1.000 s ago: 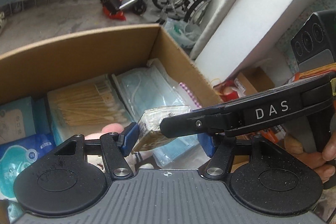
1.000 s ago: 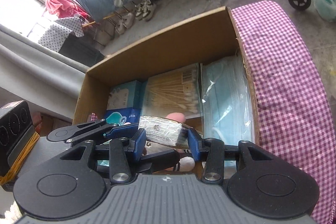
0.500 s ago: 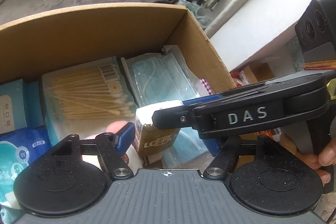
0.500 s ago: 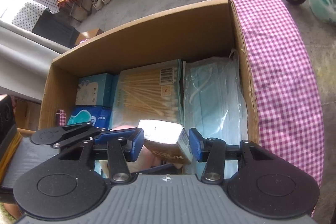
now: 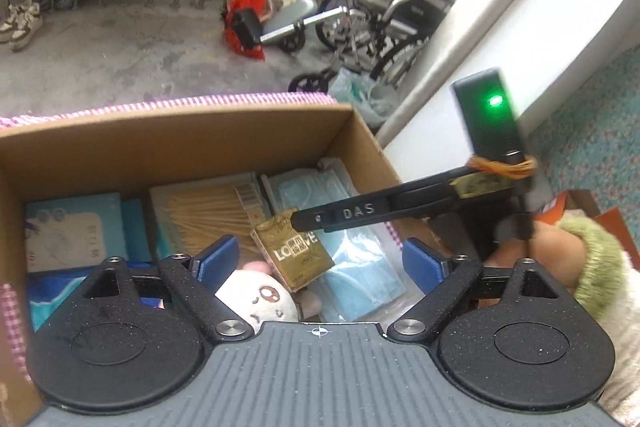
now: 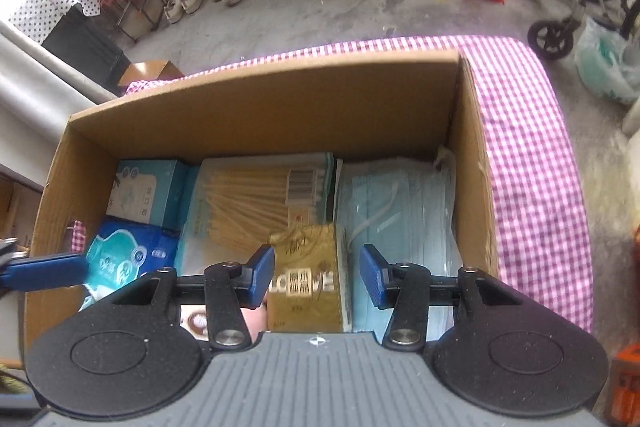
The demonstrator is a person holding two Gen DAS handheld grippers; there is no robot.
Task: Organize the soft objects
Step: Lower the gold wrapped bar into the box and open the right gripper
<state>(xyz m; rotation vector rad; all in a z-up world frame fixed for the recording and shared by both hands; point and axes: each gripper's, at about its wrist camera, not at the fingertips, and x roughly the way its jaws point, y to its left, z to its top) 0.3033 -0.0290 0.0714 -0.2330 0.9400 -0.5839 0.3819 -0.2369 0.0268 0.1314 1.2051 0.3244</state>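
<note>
Since the left gripper [image 5: 320, 259] has just been opening its jaws, the handover looks pretty much done. From the left wrist, its blue pads are seen spread wide, with nothing pinched. The small gold foil packet with "LOVE" printed on it [image 5: 296, 251] is seen tilted inside the brown cardboard box [image 5: 180, 143], towards the near end, over a white plush toy with a pink ear [image 5: 260, 299] and a clear bag of pale blue face masks [image 5: 360, 267]. A second ago that packet sat right against a left pad; now it's well clear of both. A black finger [image 5: 352, 213] of the right gripper is laid across the packet's top corner.

From the right wrist, the packet is seen face up between the pads of the right gripper [image 6: 316, 267], half spread. One pad touches the packet's edge, but a sliver of mask bag shows beside the other, so whether it's actually pinched can't be told. A bag of wooden cotton swabs [image 6: 248, 203] lies mid-box, further in.

Probably only the setting-down inside the box is left, and that falls to the right gripper alone.
</note>
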